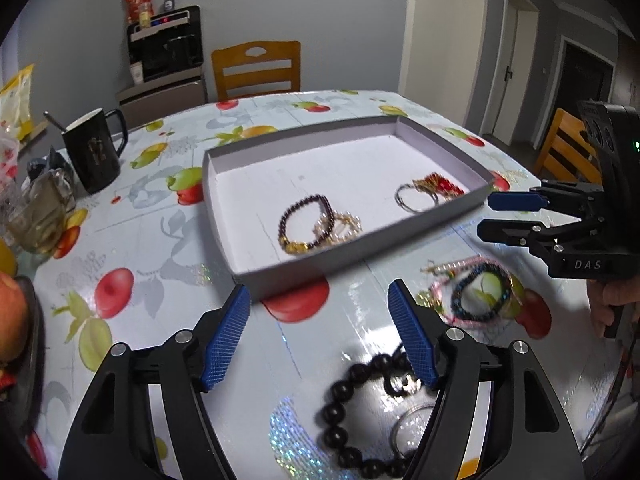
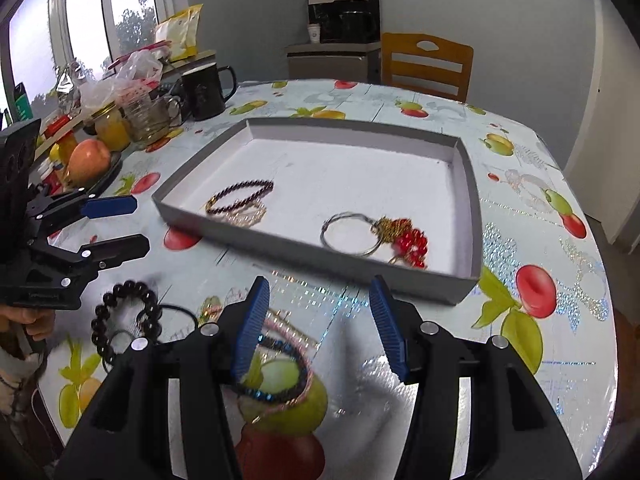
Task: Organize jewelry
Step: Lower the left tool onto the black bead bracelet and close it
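Note:
A shallow grey tray [image 1: 224, 216] [image 2: 474, 216] lies on the fruit-print table. In it lie a dark purple bead bracelet [image 1: 306, 222] [image 2: 240, 197] over a pale gold one, and a silver ring with red beads [image 1: 430, 192] [image 2: 376, 236]. On the table in front, a large black bead bracelet [image 1: 352, 416] [image 2: 120, 320] lies under my open left gripper [image 1: 320, 336]. A dark blue bead bracelet with pink cord [image 1: 478, 296] [image 2: 280, 368] lies under my open, empty right gripper [image 2: 320, 320], which also shows in the left wrist view [image 1: 486, 212].
A black mug [image 1: 94, 148] [image 2: 206, 90], a glass cup [image 1: 38, 212], jars, bags and an apple [image 2: 88, 158] crowd the table's left side. Wooden chairs [image 1: 256, 68] [image 1: 568, 152] stand at the far and right edges.

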{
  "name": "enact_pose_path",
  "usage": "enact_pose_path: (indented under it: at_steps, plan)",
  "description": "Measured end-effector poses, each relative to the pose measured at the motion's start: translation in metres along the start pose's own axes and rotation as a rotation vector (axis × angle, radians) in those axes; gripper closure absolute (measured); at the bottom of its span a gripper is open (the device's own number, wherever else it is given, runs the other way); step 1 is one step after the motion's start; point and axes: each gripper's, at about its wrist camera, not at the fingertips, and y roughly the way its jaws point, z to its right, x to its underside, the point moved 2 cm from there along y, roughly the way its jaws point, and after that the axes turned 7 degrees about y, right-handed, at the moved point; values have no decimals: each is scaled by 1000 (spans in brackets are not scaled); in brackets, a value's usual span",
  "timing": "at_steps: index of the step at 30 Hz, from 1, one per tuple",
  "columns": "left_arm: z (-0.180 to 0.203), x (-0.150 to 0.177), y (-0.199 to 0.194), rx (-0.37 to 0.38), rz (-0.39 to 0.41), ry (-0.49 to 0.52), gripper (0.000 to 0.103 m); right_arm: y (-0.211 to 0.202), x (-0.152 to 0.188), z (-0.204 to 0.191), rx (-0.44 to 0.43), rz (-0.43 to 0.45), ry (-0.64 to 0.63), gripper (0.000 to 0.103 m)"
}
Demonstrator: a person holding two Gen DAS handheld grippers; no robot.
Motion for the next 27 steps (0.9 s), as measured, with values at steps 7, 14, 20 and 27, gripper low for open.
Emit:
enact_pose_path:
  at_steps: [7,14,20,27]
  plan:
    - [6,17,-3,31,-29,6,31,3,14,0,-4,-28,-2,51]
    - [5,37,-11,45,-62,-1,31,2,22,3,-18,-39,10,51]
    - [12,47,-5,62,-122,24,51,3,26,3,-18,-46,9,51]
    - [20,47,-6,51,-119,66,85,1,29,5,-19,-49,6,60]
